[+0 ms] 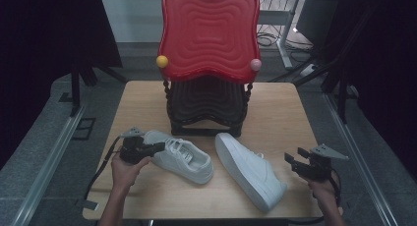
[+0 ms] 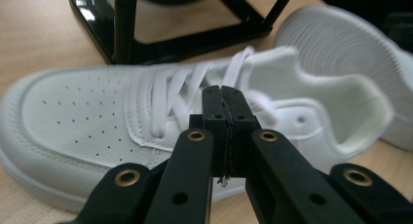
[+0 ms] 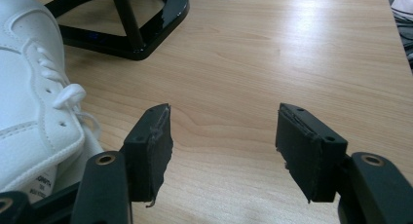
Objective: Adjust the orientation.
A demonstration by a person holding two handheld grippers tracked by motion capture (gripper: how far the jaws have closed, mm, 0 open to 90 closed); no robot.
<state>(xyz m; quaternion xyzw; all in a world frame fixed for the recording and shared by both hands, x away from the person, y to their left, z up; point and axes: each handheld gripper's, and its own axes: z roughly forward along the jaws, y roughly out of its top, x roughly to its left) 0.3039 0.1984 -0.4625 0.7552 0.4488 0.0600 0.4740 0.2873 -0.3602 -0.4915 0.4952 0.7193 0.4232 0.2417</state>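
Two white sneakers lie on the wooden table (image 1: pixel 290 113). The left sneaker (image 1: pixel 182 159) stands upright with its toe towards my left gripper (image 1: pixel 160 147). In the left gripper view that gripper (image 2: pixel 224 95) is shut, jaws pressed together just in front of the sneaker's laces (image 2: pixel 170 95); I see nothing held between them. The right sneaker (image 1: pixel 251 172) lies on its side, its ribbed sole (image 2: pixel 341 39) facing the left one. My right gripper (image 1: pixel 294 155) is open, to the right of that sneaker (image 3: pixel 29 102), with bare wood between its jaws (image 3: pixel 224 131).
A tall red wavy panel (image 1: pixel 209 34) with a yellow ball (image 1: pixel 162 61) and a pink ball (image 1: pixel 255 65) rises on a black stand (image 1: pixel 206 108) behind the sneakers. The stand's black foot (image 3: pixel 141 34) lies ahead of the right gripper. Cables (image 1: pixel 275 39) lie on the floor beyond.
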